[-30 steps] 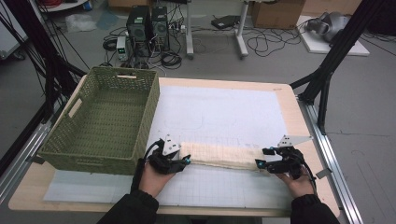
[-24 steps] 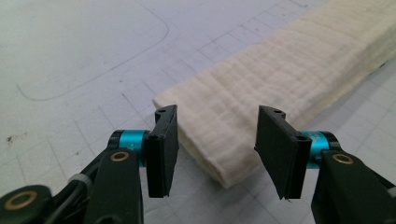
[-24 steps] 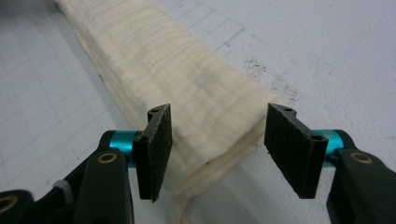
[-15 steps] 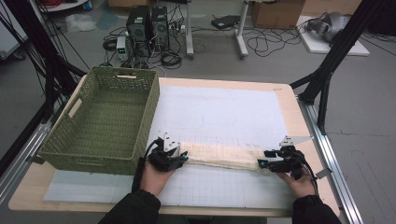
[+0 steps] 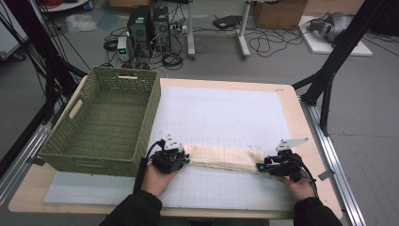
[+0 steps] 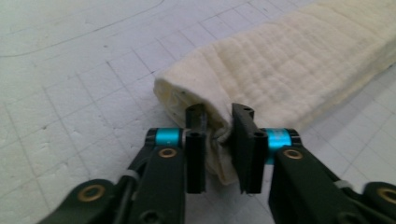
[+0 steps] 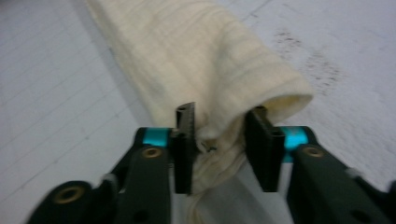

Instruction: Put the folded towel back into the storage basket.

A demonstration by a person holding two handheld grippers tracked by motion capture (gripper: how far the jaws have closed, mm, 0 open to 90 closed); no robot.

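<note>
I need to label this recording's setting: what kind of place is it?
Probably a lab or workshop: black desktop computer towers and tangled black cables lie on the grey floor, and black metal frame struts surround the pale wooden table.

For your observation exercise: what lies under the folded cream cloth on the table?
The folded cream cloth lies on a white gridded mat, bare all around it. The patch directly beneath is covered, so anything there cannot be seen.

Green woven basket [image 5: 106, 120] on the left of a wooden table [image 5: 294, 101], beside a white gridded mat [image 5: 226, 113]; computer towers [image 5: 148, 23], cables [image 5: 268, 42] and cardboard boxes [image 5: 277, 12] on the floor beyond
</note>
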